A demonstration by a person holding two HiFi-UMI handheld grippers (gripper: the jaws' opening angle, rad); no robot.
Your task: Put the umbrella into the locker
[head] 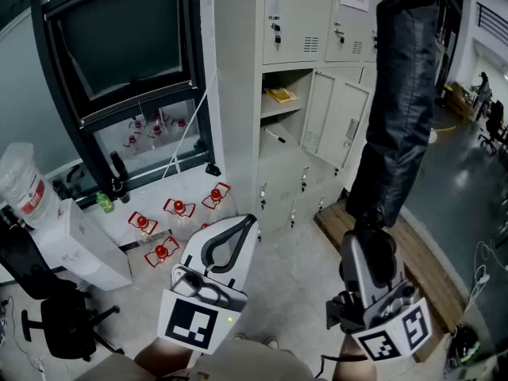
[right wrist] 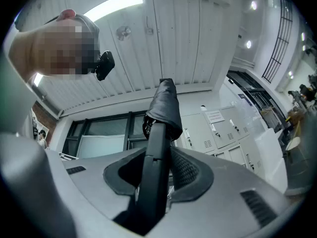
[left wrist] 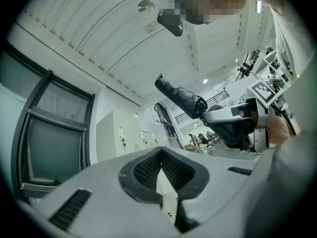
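Observation:
A folded black umbrella [head: 401, 94] stands upright from my right gripper [head: 369, 248], which is shut on its dark handle [right wrist: 153, 172]. In the right gripper view the handle runs up between the pads, and the umbrella's wrapped canopy [right wrist: 166, 108] points at the ceiling. My left gripper [head: 238, 232] is at the lower left, shut with nothing in it; its pads [left wrist: 173, 170] meet in a V. The left gripper view also catches the umbrella [left wrist: 181, 95] and the right gripper [left wrist: 233, 123]. The grey locker bank [head: 238, 94] is ahead, with one compartment [head: 286, 113] open and its door [head: 337, 121] swung right.
A yellow item [head: 280, 95] lies on the open compartment's upper shelf and a dark stick [head: 275, 136] lies below it. Red-and-white objects [head: 178, 207] sit on the floor by the window. A water bottle [head: 24, 189], a black chair [head: 48, 308] and a wooden platform [head: 413, 252] flank me.

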